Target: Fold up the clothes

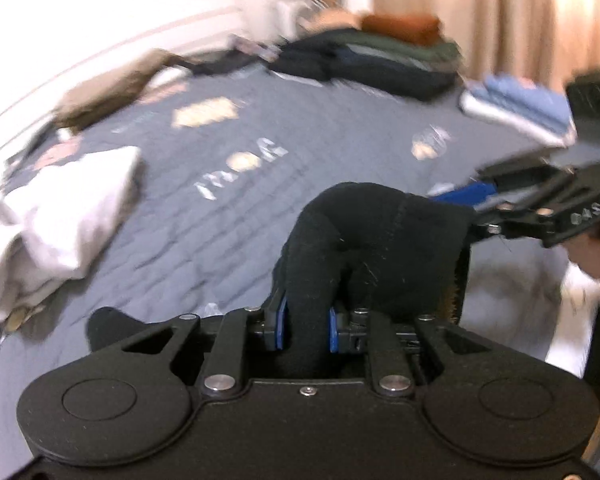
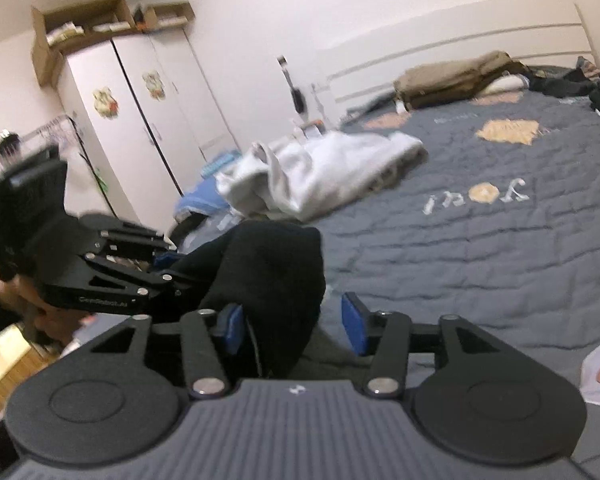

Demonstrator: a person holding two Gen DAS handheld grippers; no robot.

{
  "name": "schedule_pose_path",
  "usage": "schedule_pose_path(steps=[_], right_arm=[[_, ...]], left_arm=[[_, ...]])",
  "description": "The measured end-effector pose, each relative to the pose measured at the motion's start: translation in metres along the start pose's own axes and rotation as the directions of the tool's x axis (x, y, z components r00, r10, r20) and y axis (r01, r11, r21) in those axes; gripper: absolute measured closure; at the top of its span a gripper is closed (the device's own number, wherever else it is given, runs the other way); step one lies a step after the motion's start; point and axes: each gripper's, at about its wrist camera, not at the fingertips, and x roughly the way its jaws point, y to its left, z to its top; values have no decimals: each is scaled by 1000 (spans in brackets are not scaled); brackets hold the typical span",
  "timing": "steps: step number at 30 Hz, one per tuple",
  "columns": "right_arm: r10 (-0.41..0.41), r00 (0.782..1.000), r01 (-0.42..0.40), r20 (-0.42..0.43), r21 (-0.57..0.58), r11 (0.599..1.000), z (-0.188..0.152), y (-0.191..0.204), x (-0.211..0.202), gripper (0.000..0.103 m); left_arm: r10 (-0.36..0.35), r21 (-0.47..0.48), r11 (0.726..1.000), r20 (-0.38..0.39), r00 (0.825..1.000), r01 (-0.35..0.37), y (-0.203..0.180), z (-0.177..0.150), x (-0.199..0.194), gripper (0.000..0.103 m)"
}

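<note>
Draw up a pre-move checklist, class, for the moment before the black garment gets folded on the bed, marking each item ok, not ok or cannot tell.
1. Left gripper clamps the black garment: ok, blue pads pinch a fold.
2. Right gripper clamps it too: not ok, its jaws stand apart, cloth touching only one pad.
3. Garment spread flat: not ok, it hangs bunched between the grippers.
4. Free space on the grey quilt ahead: ok.
5. White garment out of the way: ok, crumpled off to one side.
6. Which garment it is, and its edges: cannot tell, too bunched.
</note>
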Motion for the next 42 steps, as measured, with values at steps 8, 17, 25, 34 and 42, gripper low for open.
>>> schedule_pose_path(steps=[8,17,25,34,42], right_arm=[[80,996,-81,30,39,996,1,13,5,39],[222,972,-219,-75,48,974,-20,44,23,37],[247,964,-255,-103,-69,965,-37,83,29,18],[133,988,-137,-83,-48,989,-55,96,59,76],[122,991,-128,-53,-145,981,-58,110,53,91]], left_arm=[[207,-308,939,143,968,-155,42,-29,-64,84],[368,-515,823,165,915,-238,66,-67,-106,87],[351,-526,822,164,922,-220,71,-77,-112,89],[308,-484,853,162,938,-196,57,-78,-105,89],[283,-198,947,133,950,-254,44,-52,-126,57]])
